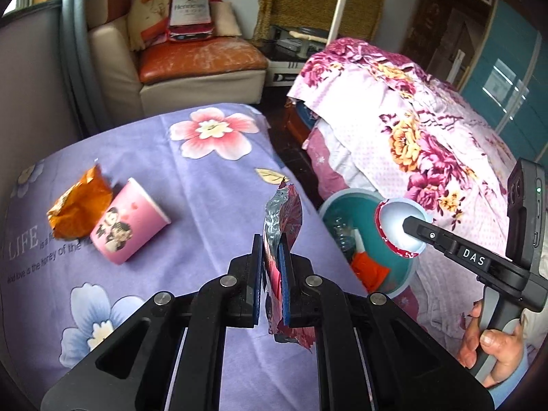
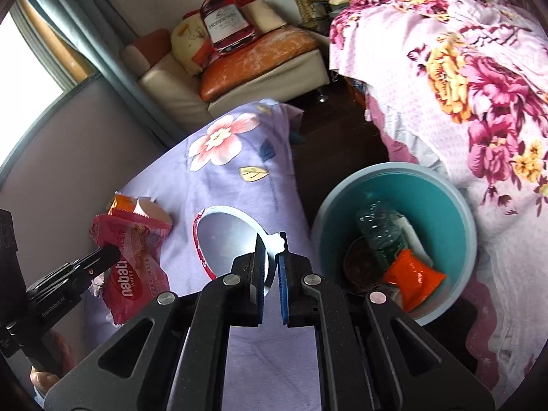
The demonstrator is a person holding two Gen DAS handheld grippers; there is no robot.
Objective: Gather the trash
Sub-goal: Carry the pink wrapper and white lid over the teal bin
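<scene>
crinkled foil wrapper (image 1: 282,226), round white lid (image 2: 229,239)

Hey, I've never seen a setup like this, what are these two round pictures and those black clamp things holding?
Each picture comes from a fisheye camera on a hand-held tool, looking along its two fingers. A person holds one in each hand; no robot.

In the left tool's view, the left tongs are shut on a red wafer wrapper. In the right tool's view, the right tongs are shut on the tab of a round foil lid.

An orange wrapper and a pink paper cup lie on the purple flowered sheet. Beside it stands a teal bin already holding a plastic bottle and an orange packet.
</scene>
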